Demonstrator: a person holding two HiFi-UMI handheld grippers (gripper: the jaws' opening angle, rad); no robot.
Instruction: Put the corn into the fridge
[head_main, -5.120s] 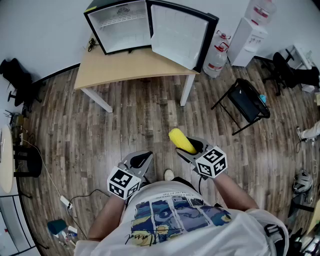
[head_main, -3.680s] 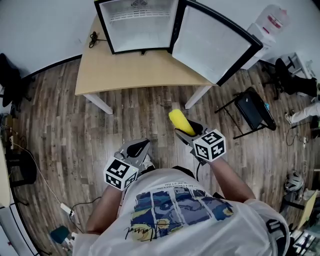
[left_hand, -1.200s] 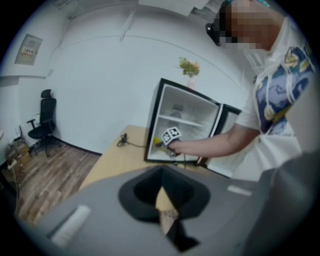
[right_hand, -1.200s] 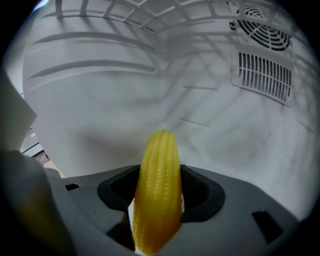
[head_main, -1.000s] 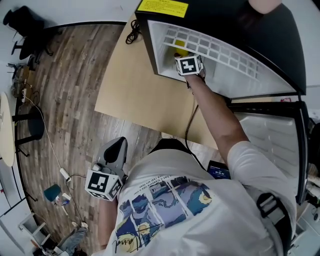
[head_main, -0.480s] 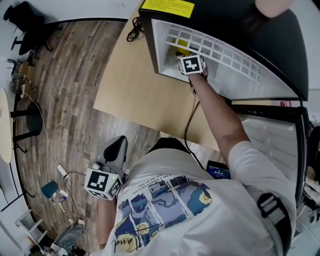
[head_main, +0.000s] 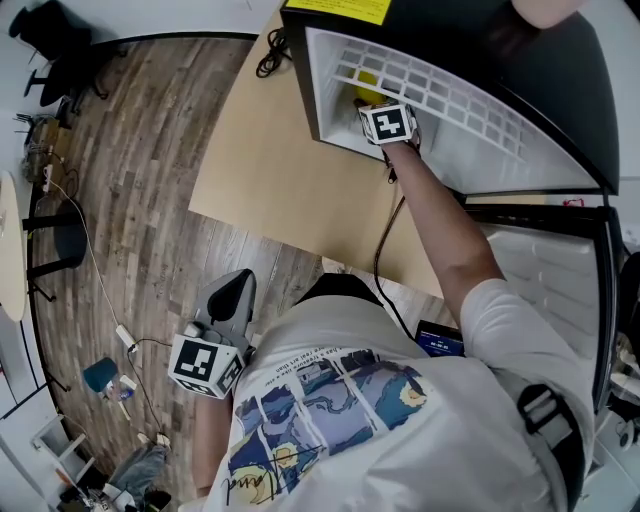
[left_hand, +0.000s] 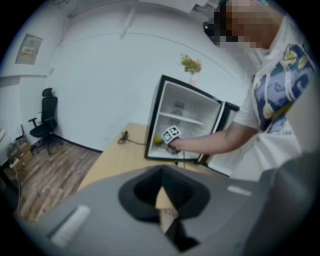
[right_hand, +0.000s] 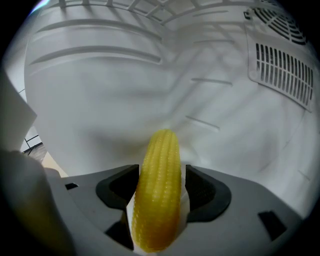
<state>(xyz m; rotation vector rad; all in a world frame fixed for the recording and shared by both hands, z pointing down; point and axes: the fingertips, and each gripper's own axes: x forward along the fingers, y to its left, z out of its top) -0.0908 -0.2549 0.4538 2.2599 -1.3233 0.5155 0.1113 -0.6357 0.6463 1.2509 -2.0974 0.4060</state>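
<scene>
Left gripper (left_hand: 164, 220): jaws together, nothing between them. Held low beside the body, over the floor, idle.

Right gripper (right_hand: 159, 195): clamped on corn (right_hand: 161, 150) mid-cob, tip pointing at the back wall. Both inside fridge (head_main: 298, 80), under wire shelf (head_main: 450, 100). Cannot tell whether corn touches fridge floor.

Step in hand, as judged: release. Lower until cob bears on fridge floor, keep level, open slowly. Round cob likely to roll, so set down well back from the front lip. Withdraw straight back, clear of shelf.

Surface and room: wood-plank floor (head_main: 130, 170) at left, with chair (head_main: 45, 40). Pale desk (head_main: 260, 170) carrying fridge, black cable (head_main: 268, 50) just beside it. Fridge door (head_main: 560, 260) swung open at right.
</scene>
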